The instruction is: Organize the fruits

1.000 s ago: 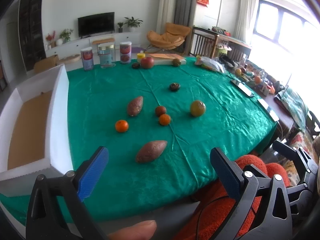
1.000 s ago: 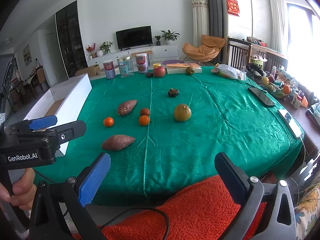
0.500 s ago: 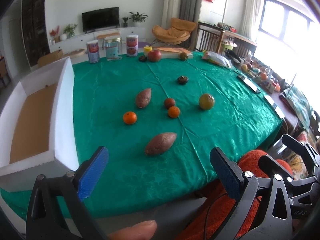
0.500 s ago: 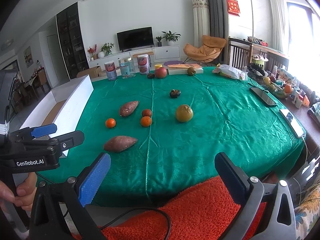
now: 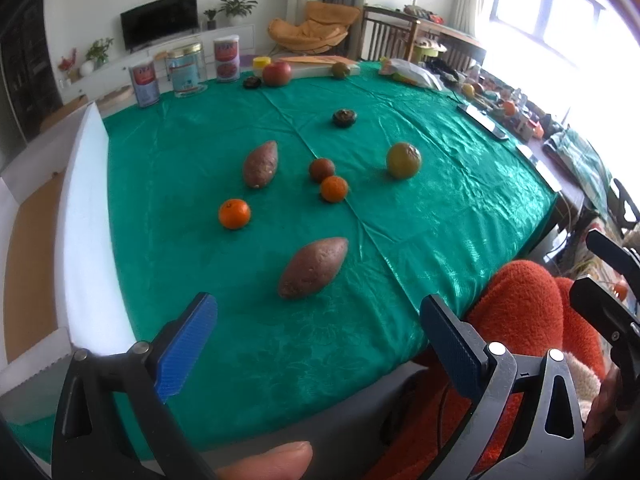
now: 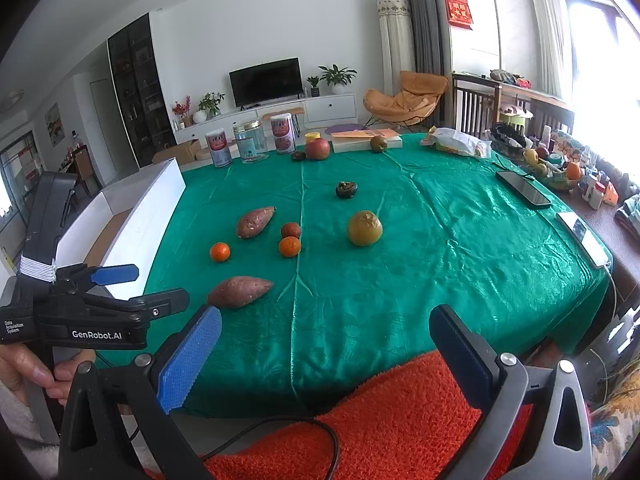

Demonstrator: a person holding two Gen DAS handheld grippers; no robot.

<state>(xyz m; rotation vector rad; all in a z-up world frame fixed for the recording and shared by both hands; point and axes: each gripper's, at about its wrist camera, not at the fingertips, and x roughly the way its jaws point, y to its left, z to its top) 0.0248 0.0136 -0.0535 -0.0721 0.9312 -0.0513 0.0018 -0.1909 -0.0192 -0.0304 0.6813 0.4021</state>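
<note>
On the green tablecloth lie a near sweet potato (image 5: 313, 267) (image 6: 240, 291), a far sweet potato (image 5: 260, 163) (image 6: 255, 221), two oranges (image 5: 234, 213) (image 5: 334, 189), a dark reddish fruit (image 5: 322, 169), a yellow-green fruit (image 5: 403, 160) (image 6: 364, 228) and a dark shrivelled fruit (image 5: 344, 118). My left gripper (image 5: 320, 338) is open and empty, just short of the near sweet potato. My right gripper (image 6: 326, 344) is open and empty at the table's front edge. The left gripper also shows in the right wrist view (image 6: 140, 286).
A white box (image 5: 86, 216) with a brown floor stands along the table's left side. Three cans (image 5: 187, 68), an apple (image 5: 276, 73), a flat box and another fruit line the far edge. Phones (image 6: 523, 193) and clutter lie at the right. An orange-red cloth (image 6: 384, 420) lies below the front edge.
My left gripper has moved forward over the table's front edge toward the near sweet potato. My right gripper has edged slightly forward. Both stay open.
</note>
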